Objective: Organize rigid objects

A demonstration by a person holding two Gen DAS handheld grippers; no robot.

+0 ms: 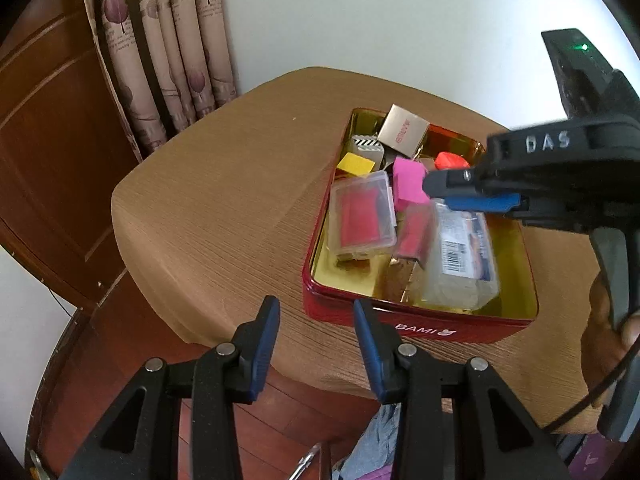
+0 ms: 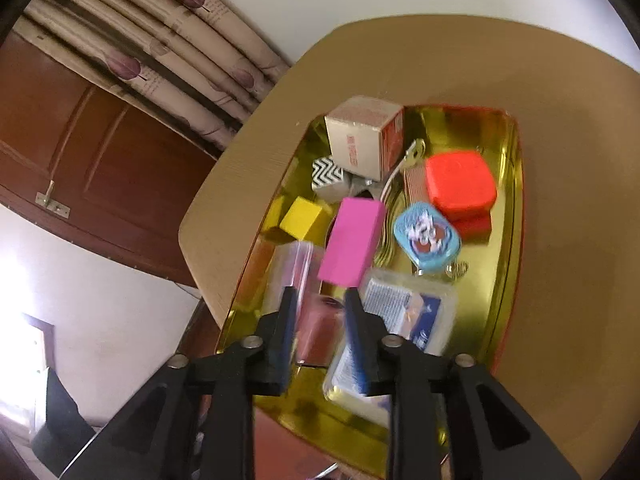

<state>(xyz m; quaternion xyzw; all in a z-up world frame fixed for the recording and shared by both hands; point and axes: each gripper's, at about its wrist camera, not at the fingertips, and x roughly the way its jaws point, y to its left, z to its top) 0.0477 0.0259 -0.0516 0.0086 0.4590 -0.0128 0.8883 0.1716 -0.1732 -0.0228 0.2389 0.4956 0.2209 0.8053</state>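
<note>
A red tin point(image 1: 420, 326) with a gold inside point(image 2: 504, 216) sits on the brown table and holds several small things: a pink block point(image 1: 408, 184) point(image 2: 352, 246), a yellow block point(image 1: 355, 165) point(image 2: 301, 218), a beige box point(image 1: 403, 130) point(image 2: 360, 136), clear plastic cases point(image 1: 362, 216) point(image 2: 408, 312), an orange-red box point(image 2: 460, 184) and a blue oval tin point(image 2: 426, 236). My left gripper point(image 1: 316, 324) is open and empty, hovering at the tin's near-left corner. My right gripper point(image 2: 320, 304) point(image 1: 448, 190) is open and empty above the tin, just short of the pink block.
The brown table point(image 1: 224, 208) is bare left of the tin. A patterned curtain point(image 1: 168, 48) and a dark wooden door point(image 1: 48, 152) stand behind on the left. A white wall is at the back. Clothes lie on the floor below the table edge point(image 1: 376, 440).
</note>
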